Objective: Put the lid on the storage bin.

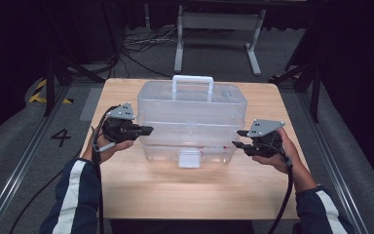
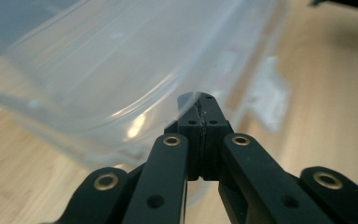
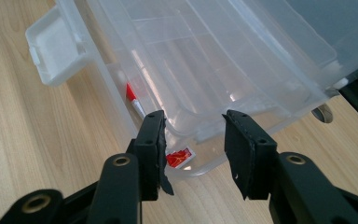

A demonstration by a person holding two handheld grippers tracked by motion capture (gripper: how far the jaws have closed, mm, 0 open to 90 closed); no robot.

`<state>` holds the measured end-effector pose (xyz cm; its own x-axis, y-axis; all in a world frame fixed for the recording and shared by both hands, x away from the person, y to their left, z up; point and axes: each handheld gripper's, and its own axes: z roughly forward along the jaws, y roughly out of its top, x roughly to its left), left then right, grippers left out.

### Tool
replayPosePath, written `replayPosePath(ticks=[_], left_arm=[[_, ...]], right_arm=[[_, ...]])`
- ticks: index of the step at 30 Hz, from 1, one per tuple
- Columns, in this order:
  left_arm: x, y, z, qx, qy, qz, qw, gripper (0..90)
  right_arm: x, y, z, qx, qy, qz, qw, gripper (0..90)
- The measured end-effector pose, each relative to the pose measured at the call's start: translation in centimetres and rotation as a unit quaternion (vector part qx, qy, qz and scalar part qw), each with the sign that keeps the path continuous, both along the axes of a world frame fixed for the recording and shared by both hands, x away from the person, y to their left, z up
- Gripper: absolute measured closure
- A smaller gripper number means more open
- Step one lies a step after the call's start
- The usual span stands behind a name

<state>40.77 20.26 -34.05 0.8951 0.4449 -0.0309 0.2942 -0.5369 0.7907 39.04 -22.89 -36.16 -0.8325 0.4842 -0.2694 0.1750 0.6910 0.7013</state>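
A clear plastic box [image 1: 192,117] with a white handle [image 1: 192,80] and a white front latch [image 1: 189,158] stands mid-table, its lid down. My left gripper [image 1: 148,130] is at the box's left end, shut, its tips [image 2: 200,100] against the lid's rim [image 2: 121,70]. At the right end, my right gripper [image 1: 236,139] is open, and its jaws [image 3: 193,123] stand either side of the box's corner rim [image 3: 223,56]. Through the wall I see a small red and white packet [image 3: 179,157] and a red-tipped stick [image 3: 133,98] inside. The latch [image 3: 56,44] hangs open.
The wooden table [image 1: 190,190] has bare room in front of the box. Behind it stand a white frame's legs [image 1: 178,48] and loose cables [image 1: 141,44] on the grey floor. Black stands flank the table, and a "4" [image 1: 61,137] marks the floor at left.
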Motion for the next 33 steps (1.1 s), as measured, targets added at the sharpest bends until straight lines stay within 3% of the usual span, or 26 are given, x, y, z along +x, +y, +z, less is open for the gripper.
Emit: replayPosePath(ticks=[2,4,8,11,12,15,16,27,29,31,33], left_arm=[[-1.0,0.0,0.8,0.005,-0.019,0.005,0.9998,90.0],[-1.3,0.0,0.9,0.016,-0.024,0.01,0.9995,89.9],[-1.9,0.2,0.7,0.041,-0.041,0.025,0.998,89.8],[-2.2,0.4,0.6,0.049,-0.051,0.034,0.9969,89.3],[-2.7,0.5,0.6,0.054,-0.067,0.037,0.9956,88.4],[-3.0,0.6,0.3,0.064,-0.08,0.045,0.9938,87.9],[-3.3,0.7,-0.1,0.074,-0.087,0.051,0.9922,87.9],[-4.0,1.4,-2.1,0.096,-0.086,0.062,0.9898,87.4],[-4.1,1.6,-2.6,0.101,-0.087,0.067,0.9889,87.4],[-4.3,1.7,-3.0,0.106,-0.085,0.067,0.9884,87.1],[-4.4,1.7,-3.4,0.115,-0.092,0.071,0.9865,86.9]], right_arm=[[0.0,0.1,0.0,0.0,0.0,-0.001,1.0,58.9],[0.1,0.2,-0.3,-0.014,0.014,0.005,0.9998,60.3],[0.0,0.4,-0.7,-0.029,0.017,0.007,0.9994,62.1],[-0.1,0.2,-0.8,-0.025,0.019,0.008,0.9995,62.0],[-0.1,0.1,-0.8,-0.023,0.021,0.007,0.9995,62.0],[0.0,-0.2,-0.8,-0.019,0.022,0.005,0.9996,61.9],[0.0,-0.2,-0.9,-0.018,0.022,0.002,0.9996,61.9],[0.2,-1.2,-1.7,-0.035,0.038,-0.023,0.9984,59.6],[0.1,-1.4,-2.0,-0.046,0.041,-0.017,0.998,58.0],[0.1,-1.6,-2.1,-0.04,0.044,-0.017,0.9981,58.5],[0.0,-1.7,-2.0,-0.033,0.042,-0.019,0.9984,58.5]])
